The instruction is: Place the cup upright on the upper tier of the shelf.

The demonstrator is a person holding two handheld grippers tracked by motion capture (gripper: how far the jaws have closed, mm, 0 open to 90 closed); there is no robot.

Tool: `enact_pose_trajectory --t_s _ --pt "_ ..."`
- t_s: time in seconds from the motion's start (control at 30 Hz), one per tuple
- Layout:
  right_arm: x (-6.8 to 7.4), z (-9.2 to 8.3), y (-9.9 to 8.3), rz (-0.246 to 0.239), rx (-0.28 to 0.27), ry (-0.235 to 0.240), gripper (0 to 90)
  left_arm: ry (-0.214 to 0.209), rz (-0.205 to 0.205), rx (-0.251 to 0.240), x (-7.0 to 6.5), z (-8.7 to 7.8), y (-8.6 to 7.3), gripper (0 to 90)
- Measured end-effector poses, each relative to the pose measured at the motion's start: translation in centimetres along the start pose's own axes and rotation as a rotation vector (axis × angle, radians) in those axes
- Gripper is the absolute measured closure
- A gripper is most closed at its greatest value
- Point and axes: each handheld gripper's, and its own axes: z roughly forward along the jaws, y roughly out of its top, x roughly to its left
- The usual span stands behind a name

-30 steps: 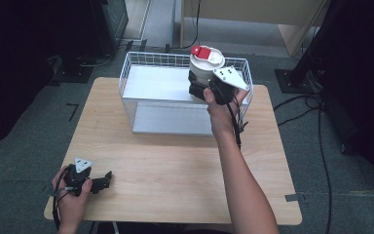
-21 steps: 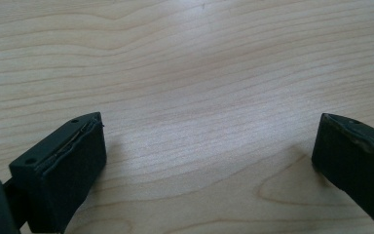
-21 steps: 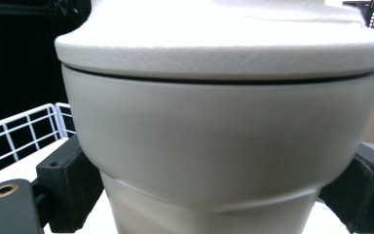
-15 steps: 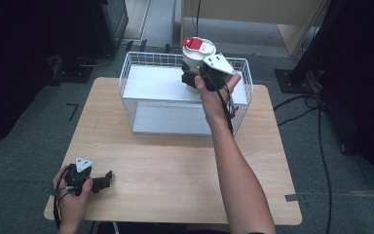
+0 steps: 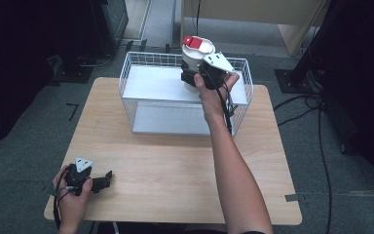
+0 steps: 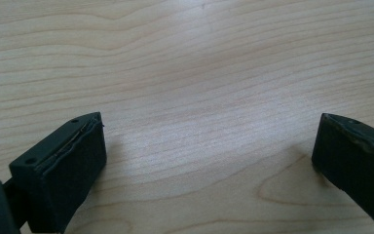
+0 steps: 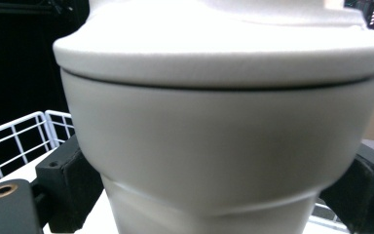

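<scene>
Right gripper (image 5: pixel 191 80): you are clamping its jaws on opposite sides of the white lidded container (image 5: pixel 196 58), just below the overhanging lid, as the right gripper view shows with the container's wall (image 7: pixel 214 161) pressed between the two black jaws. You are holding the container upright, its red-topped lid (image 5: pixel 195 43) uppermost, above the far right part of the white wire basket (image 5: pixel 126 78). Whether its base is touching the basket's white floor or hanging just above it cannot be told, since your hand (image 5: pixel 213 92) and the gripper are hiding the bottom of it. Left gripper (image 5: pixel 104 178): you are resting it near the front left corner of the wooden table (image 5: pixel 175 165), well apart from the basket, with its jaws spread wide and nothing but bare wood grain (image 6: pixel 209 97) between them.

Progress, as a judgement: the grasp is already made and secure, and the container is standing at the level of the basket's rim. What is left is carrying it to wherever it is going and opening the jaws once it is standing on its own.
</scene>
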Motion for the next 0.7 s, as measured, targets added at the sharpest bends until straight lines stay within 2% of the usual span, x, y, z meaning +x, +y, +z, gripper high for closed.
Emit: enact_pose_trajectory --t_s 0.13,0.17,0.23,0.33,0.5,0.7 --pt "-0.1 -0.1 0.2 -0.002 0.015 0.014 7.3 0.001 0.001 0.0 0.0 0.0 0.0 0.0" --pt "-0.3 -0.2 0.3 0.008 0.018 0.04 2.3 0.001 0.001 0.0 0.0 0.0 0.0 0.0" --pt "-0.4 -0.4 0.5 0.017 0.016 0.058 0.0 0.001 0.001 0.001 0.0 0.0 0.0 0.0" --pt "-0.3 -0.7 0.5 -0.001 0.023 0.053 0.0 0.001 0.001 0.0 0.0 0.0 0.0 0.0" --pt "-0.5 -1.4 0.4 0.001 0.02 0.069 0.0 0.001 0.0 0.0 0.0 0.0 0.0 0.0" --pt "-0.5 -2.6 -0.4 -0.026 0.03 0.077 0.0 0.0 0.002 0.003 0.0 0.0 0.0 0.0"
